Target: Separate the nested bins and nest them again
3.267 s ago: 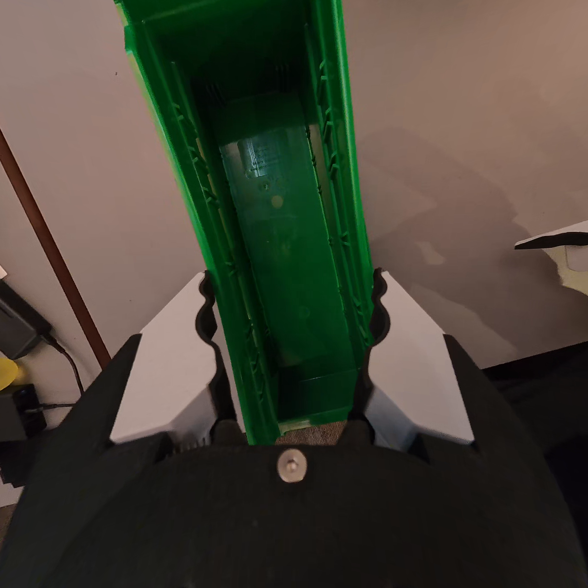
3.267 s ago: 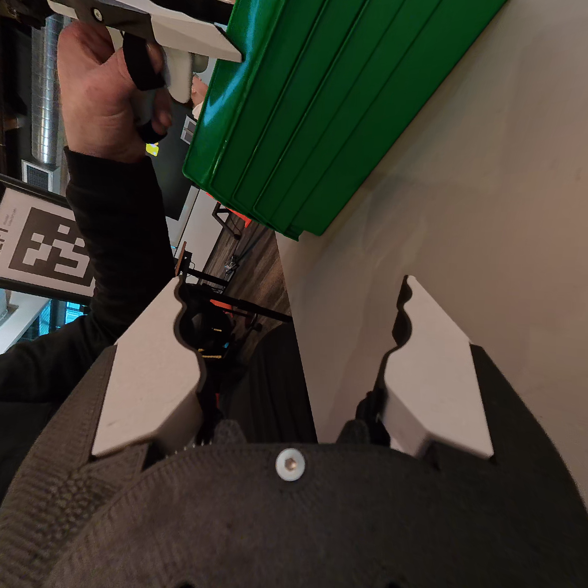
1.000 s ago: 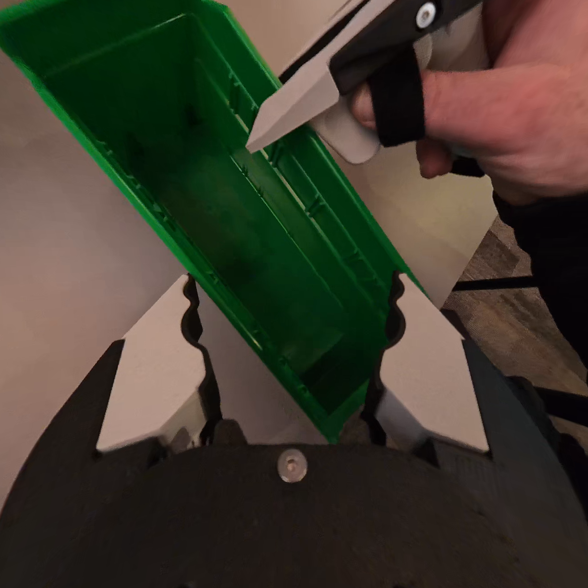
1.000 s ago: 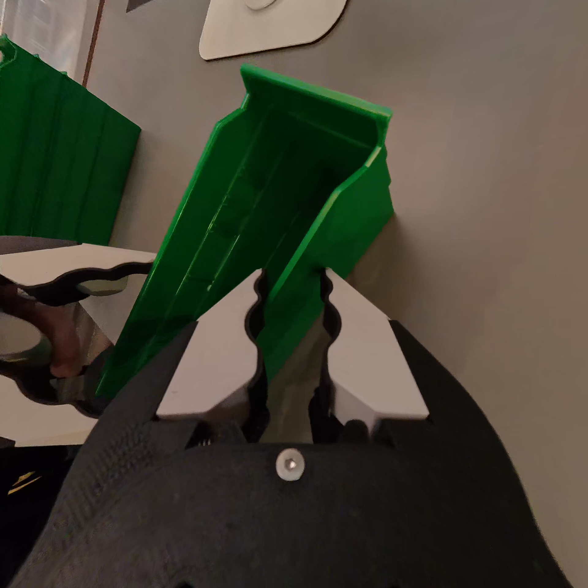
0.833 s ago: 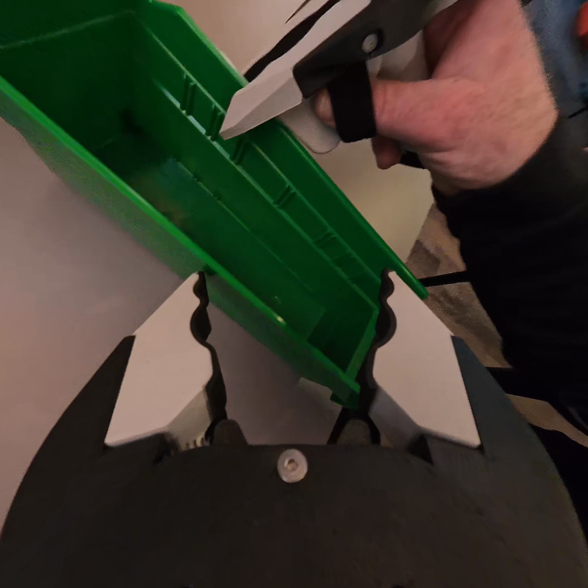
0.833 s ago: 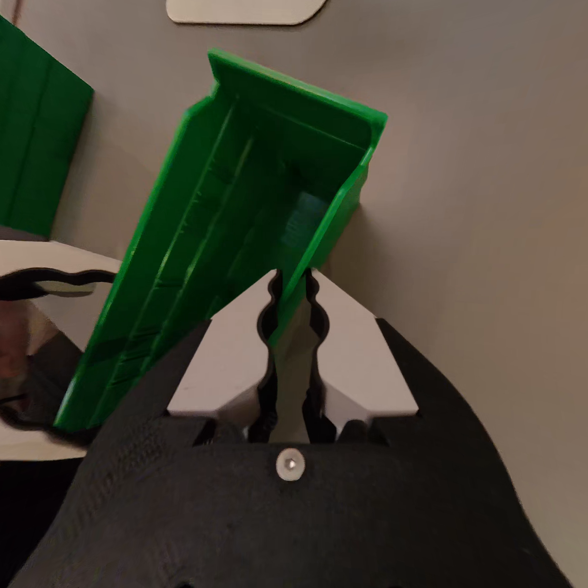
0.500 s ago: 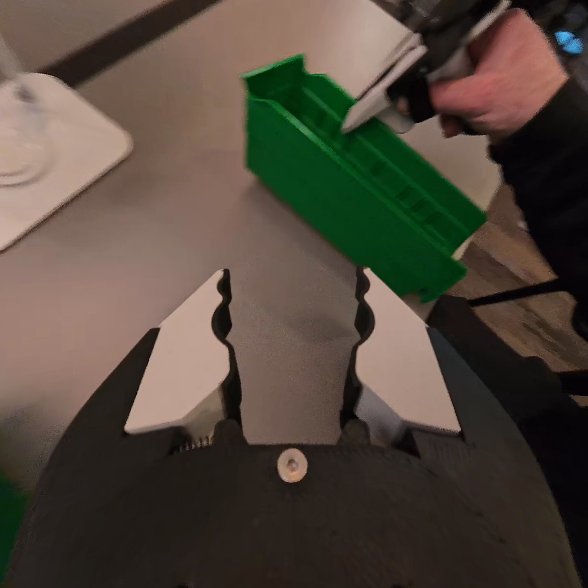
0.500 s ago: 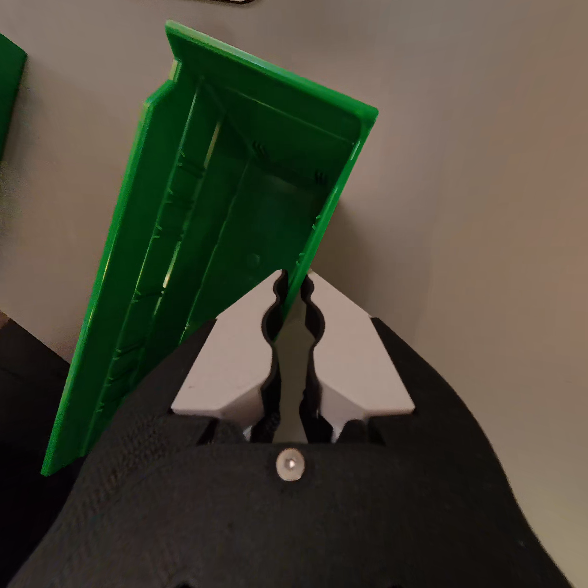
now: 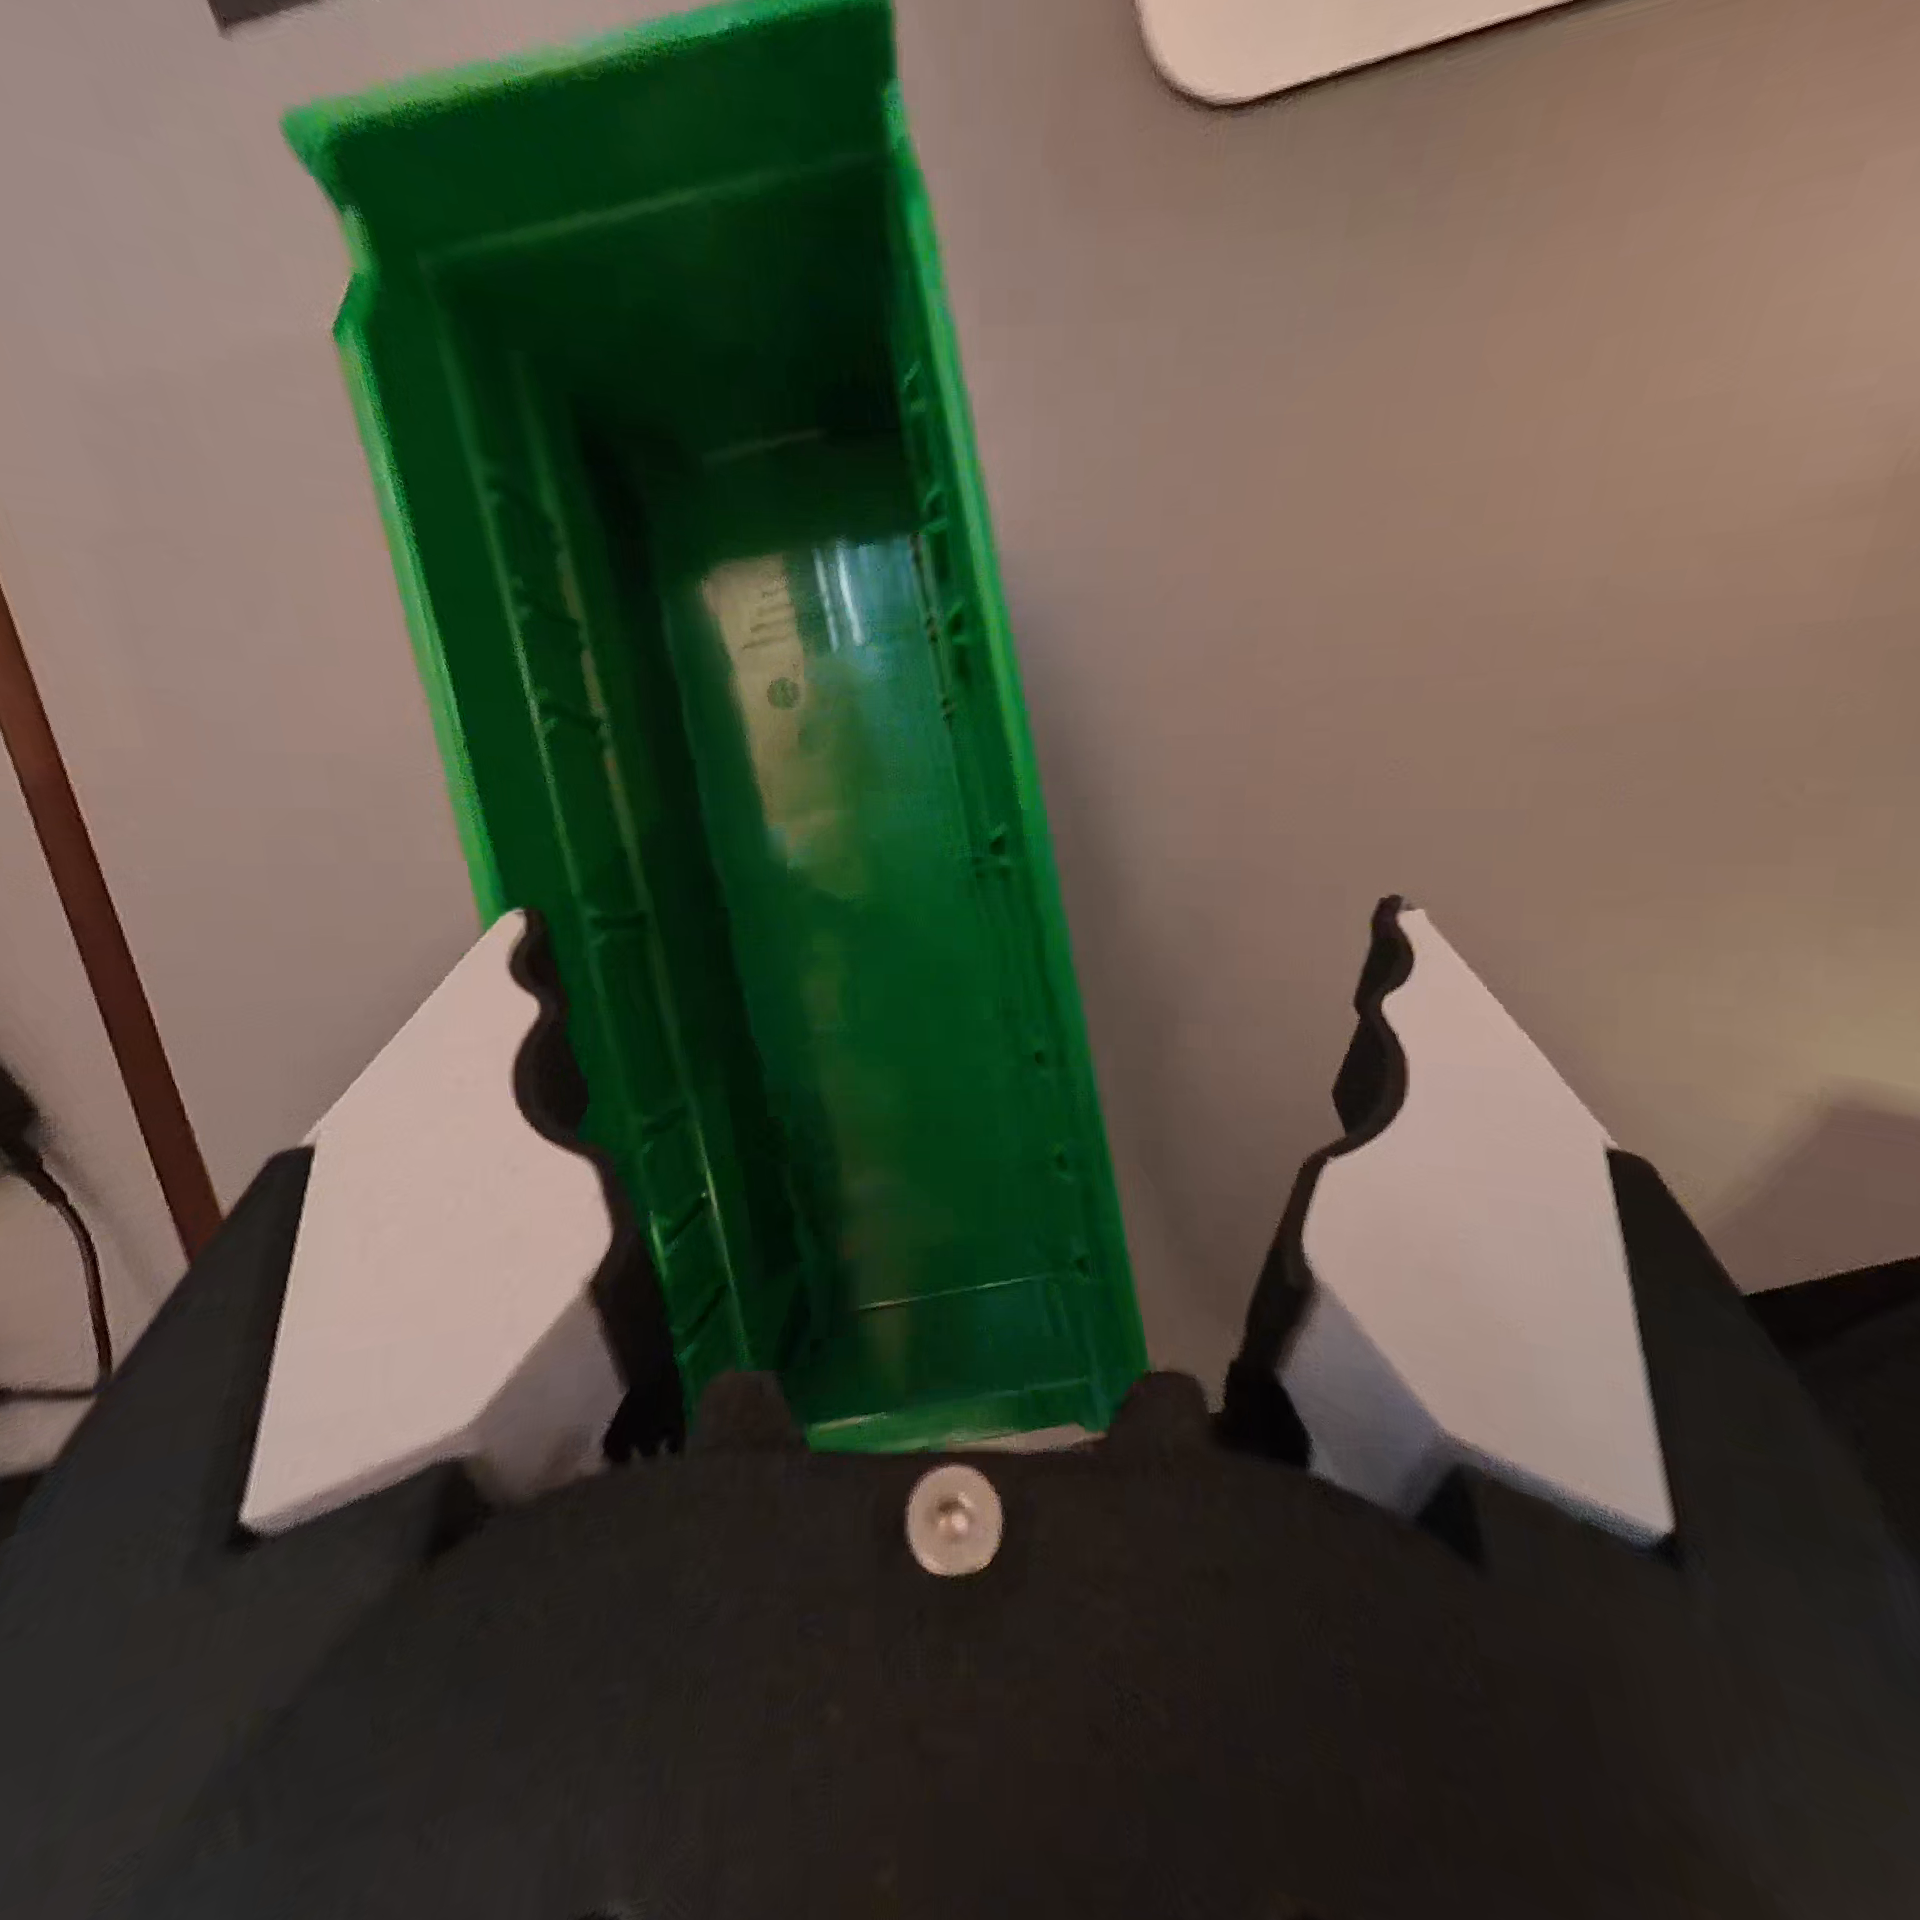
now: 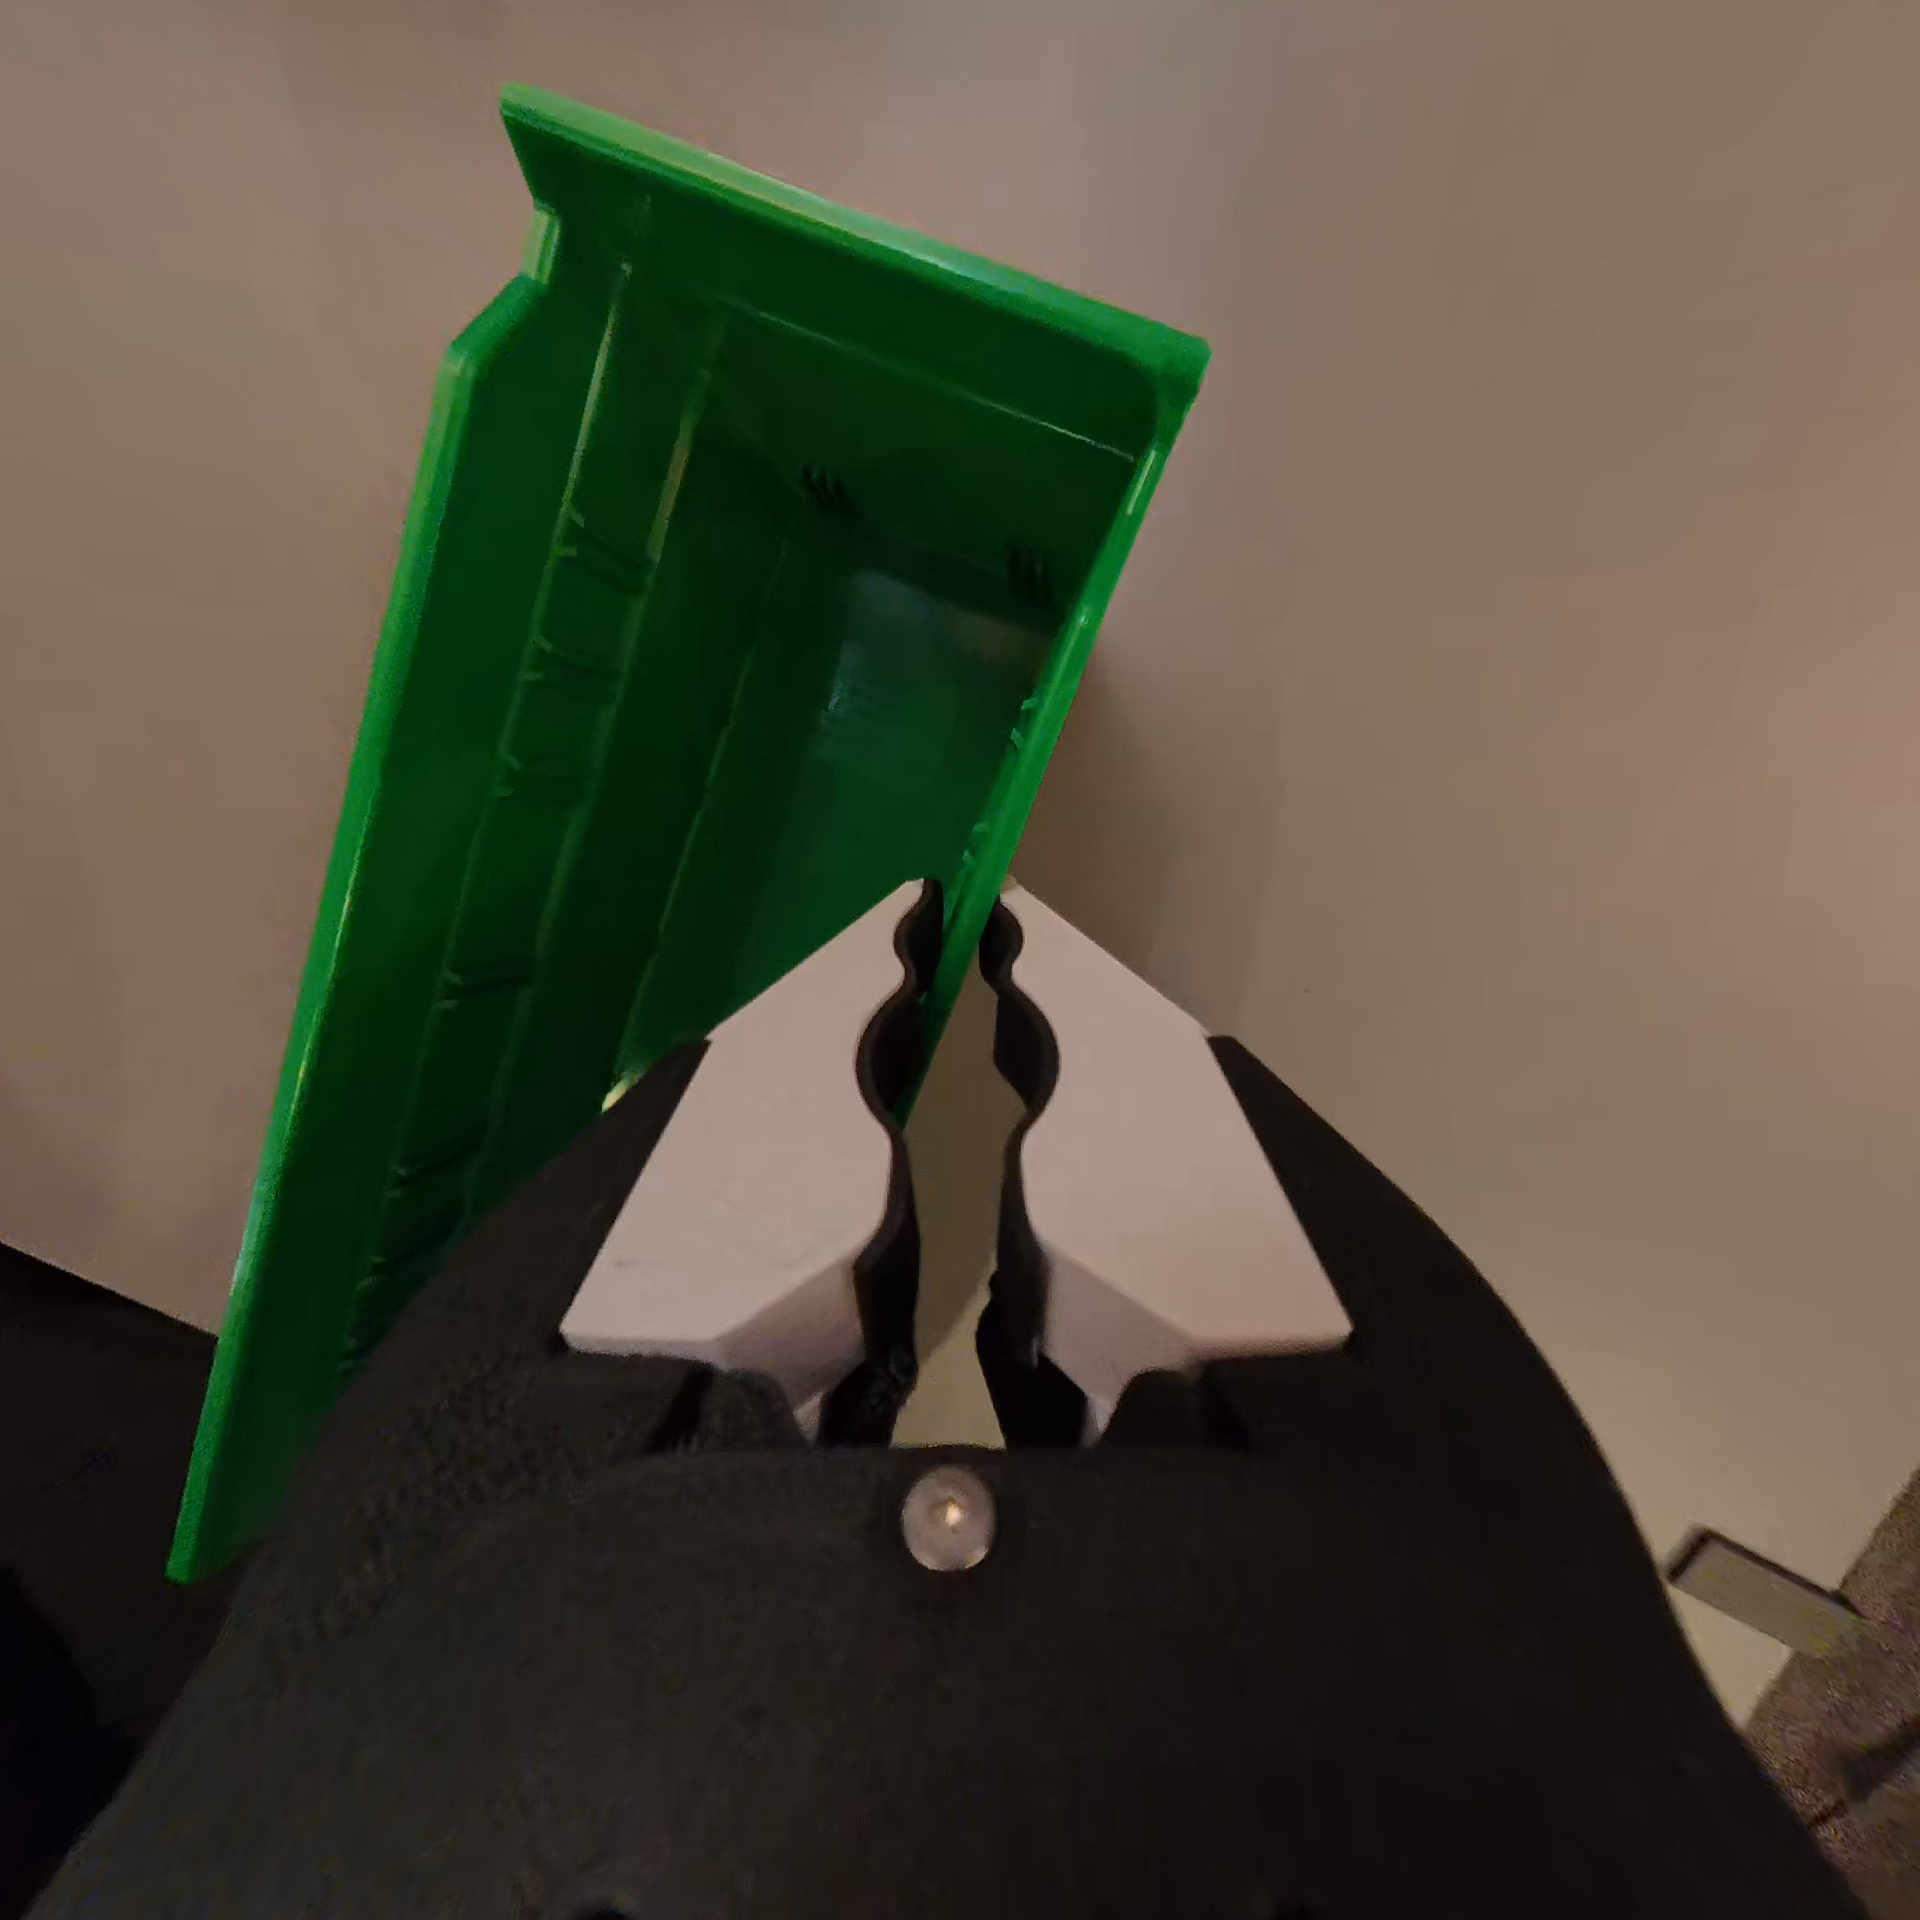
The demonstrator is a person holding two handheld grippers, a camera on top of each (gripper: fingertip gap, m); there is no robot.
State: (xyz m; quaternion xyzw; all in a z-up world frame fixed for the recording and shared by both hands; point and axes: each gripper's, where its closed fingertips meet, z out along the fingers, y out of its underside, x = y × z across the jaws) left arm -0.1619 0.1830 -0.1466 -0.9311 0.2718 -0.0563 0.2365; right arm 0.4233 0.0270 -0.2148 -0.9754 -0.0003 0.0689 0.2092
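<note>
Fingers (image 10: 769, 1132) of the right hand-held gripper (image 10: 961, 899) are clenched on the thin right side wall of a green bin (image 10: 582, 831), one white finger inside the wall and one outside, with the wavy black pads pinching the rim near its near half. That bin is long and narrow, open side facing the camera, and it runs away from the gripper up and to the left over the grey desk (image 10: 1558, 520). Whether its base touches the desk cannot be told. Low at the right, past the desk edge, a strip of carpet (image 10: 1849, 1704) and a grey metal bar (image 10: 1745, 1590) show.

Released and spread wide, the left hand-held gripper (image 9: 961, 925) sits over the near end of a second green bin (image 9: 727, 727). Its left finger (image 9: 436, 1226) lies just beside or against that bin's left wall, while the right finger stands clear of the right wall. This bin rests on the desk (image 9: 1455, 623), pointing away from the gripper, open side up, with a pale reflection on its floor. A white plate (image 9: 1330, 42) lies on the desk beyond it to the right, and a brown strip (image 9: 94, 935) runs along the left.
</note>
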